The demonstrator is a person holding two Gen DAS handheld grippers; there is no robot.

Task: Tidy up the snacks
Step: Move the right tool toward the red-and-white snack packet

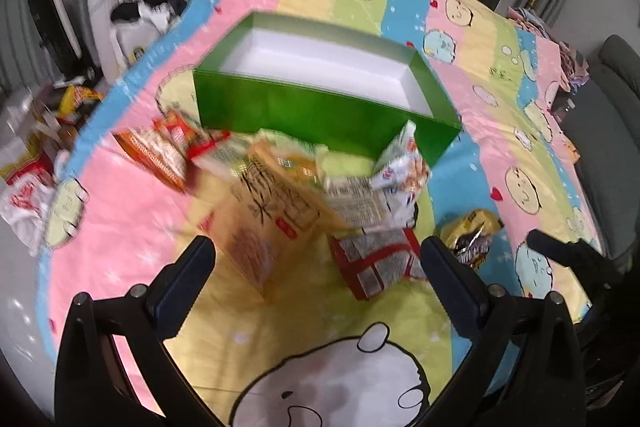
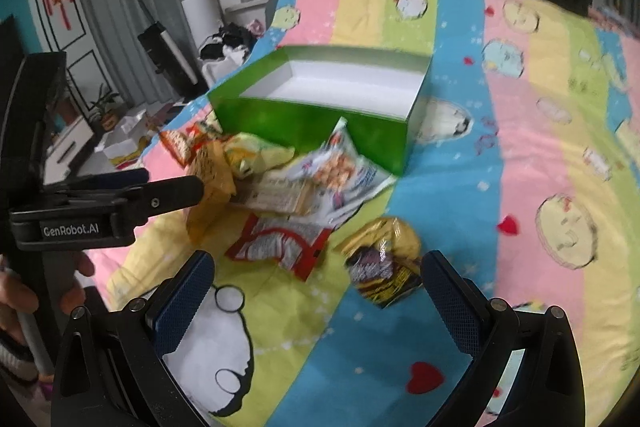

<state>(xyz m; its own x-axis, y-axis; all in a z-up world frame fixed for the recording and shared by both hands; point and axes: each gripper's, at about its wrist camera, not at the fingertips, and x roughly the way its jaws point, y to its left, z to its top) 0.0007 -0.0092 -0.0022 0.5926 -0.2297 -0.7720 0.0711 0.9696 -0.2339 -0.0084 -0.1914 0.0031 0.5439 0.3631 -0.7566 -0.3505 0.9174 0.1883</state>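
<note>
An empty green box [image 1: 320, 107] [image 2: 304, 123] with a white inside sits on a striped cartoon bedspread. Snack packs lie heaped in front of it: an orange pack [image 1: 160, 151], a tan pack [image 1: 272, 211], a white-blue pack [image 1: 396, 167] [image 2: 340, 167], a red pack [image 1: 376, 259] [image 2: 280, 247] and a yellow-black pack [image 1: 472, 235] [image 2: 384, 263]. My left gripper [image 1: 316, 259] is open, hovering just short of the tan and red packs. My right gripper [image 2: 316, 275] is open near the red and yellow-black packs. The left gripper [image 2: 160, 195] also shows from the side in the right wrist view.
The bedspread [image 1: 120, 227] [image 2: 520, 187] ends at the left, with bags and clutter [image 1: 40, 147] on the floor beyond. A person's hand [image 2: 24, 291] holds the left gripper's handle. A grey chair [image 1: 608, 131] stands at the right. Dark windows run along the back.
</note>
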